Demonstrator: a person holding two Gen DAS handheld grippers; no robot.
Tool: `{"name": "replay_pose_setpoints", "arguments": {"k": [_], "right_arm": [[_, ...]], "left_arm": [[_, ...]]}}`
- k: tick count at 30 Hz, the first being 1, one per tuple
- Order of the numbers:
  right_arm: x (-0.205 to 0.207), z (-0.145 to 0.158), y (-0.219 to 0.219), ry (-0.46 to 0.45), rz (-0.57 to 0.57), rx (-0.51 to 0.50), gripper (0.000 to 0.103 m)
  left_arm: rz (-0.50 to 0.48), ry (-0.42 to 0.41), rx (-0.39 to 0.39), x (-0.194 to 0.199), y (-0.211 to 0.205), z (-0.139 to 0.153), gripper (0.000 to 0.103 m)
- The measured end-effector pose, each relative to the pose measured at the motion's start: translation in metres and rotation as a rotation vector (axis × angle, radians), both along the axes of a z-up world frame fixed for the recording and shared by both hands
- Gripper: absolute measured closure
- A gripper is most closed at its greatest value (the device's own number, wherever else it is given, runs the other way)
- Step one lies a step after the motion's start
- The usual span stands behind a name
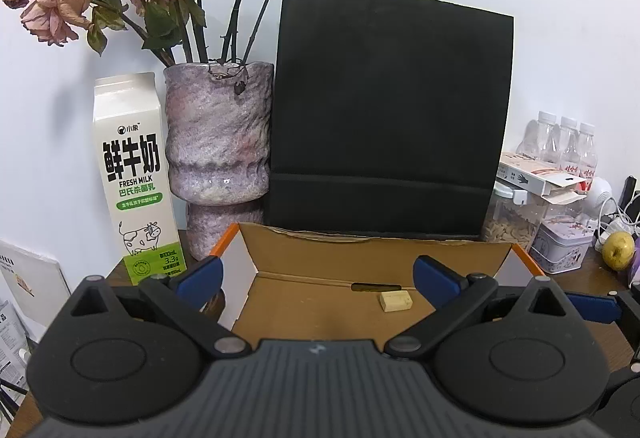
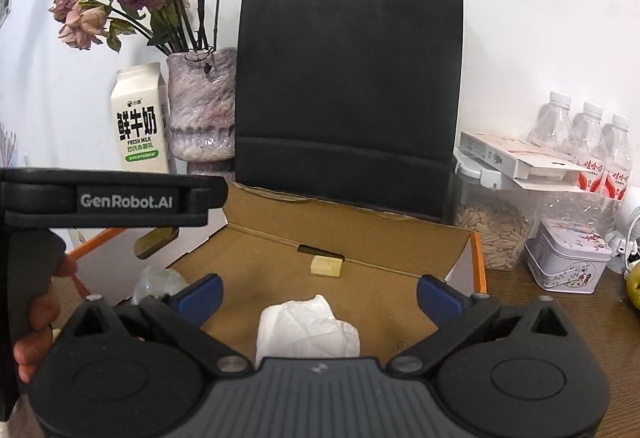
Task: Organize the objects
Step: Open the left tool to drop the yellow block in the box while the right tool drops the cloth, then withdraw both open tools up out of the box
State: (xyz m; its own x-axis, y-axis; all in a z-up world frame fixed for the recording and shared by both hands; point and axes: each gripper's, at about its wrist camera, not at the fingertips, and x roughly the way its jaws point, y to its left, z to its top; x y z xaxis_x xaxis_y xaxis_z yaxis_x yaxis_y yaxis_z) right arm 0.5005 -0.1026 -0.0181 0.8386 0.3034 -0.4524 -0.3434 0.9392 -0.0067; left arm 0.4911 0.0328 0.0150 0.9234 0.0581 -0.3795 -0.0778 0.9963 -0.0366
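Observation:
An open cardboard box point(image 1: 360, 250) with orange edges lies on the wooden table right in front of both grippers. A small beige block point(image 1: 396, 301) rests on its floor near the back wall, and the right wrist view shows that same beige block point(image 2: 326, 266). A crumpled white tissue point(image 2: 308, 330) lies in the cardboard box point(image 2: 400, 238) just ahead of my right gripper point(image 2: 320, 294), which is open and holds nothing. A clear plastic wrapper point(image 2: 160, 284) lies at the box's left side. My left gripper point(image 1: 318, 274) is open over the box's front, with nothing between its pads.
Behind the box stand a black paper bag point(image 1: 388, 109), a purple vase point(image 1: 218, 157) of dried roses and a milk carton point(image 1: 132, 177). To the right are water bottles point(image 2: 588, 145), a seed jar point(image 2: 496, 230), a tin point(image 2: 568, 262) and a yellow fruit point(image 1: 618, 250). A hand point(image 2: 40, 318) holds the other gripper's handle.

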Motion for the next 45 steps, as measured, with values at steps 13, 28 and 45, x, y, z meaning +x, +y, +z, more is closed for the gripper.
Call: {"name": "replay_pose_setpoints", "arguments": {"k": [13, 28, 45], "right_arm": [[-0.004, 0.003, -0.001, -0.006, -0.003, -0.004, 0.0], [-0.036, 0.012, -0.007, -0.031, 0.0, -0.011, 0.0], [-0.108, -0.001, -0.033, -0.026, -0.015, -0.033, 0.0]], "left_arm": [[0.011, -0.022, 0.006, -0.01, 0.004, 0.002, 0.0], [0.052, -0.049, -0.026, -0.052, 0.015, 0.005, 0.0], [0.017, -0.064, -0.005, -0.132, 0.013, -0.008, 0.0]]}}
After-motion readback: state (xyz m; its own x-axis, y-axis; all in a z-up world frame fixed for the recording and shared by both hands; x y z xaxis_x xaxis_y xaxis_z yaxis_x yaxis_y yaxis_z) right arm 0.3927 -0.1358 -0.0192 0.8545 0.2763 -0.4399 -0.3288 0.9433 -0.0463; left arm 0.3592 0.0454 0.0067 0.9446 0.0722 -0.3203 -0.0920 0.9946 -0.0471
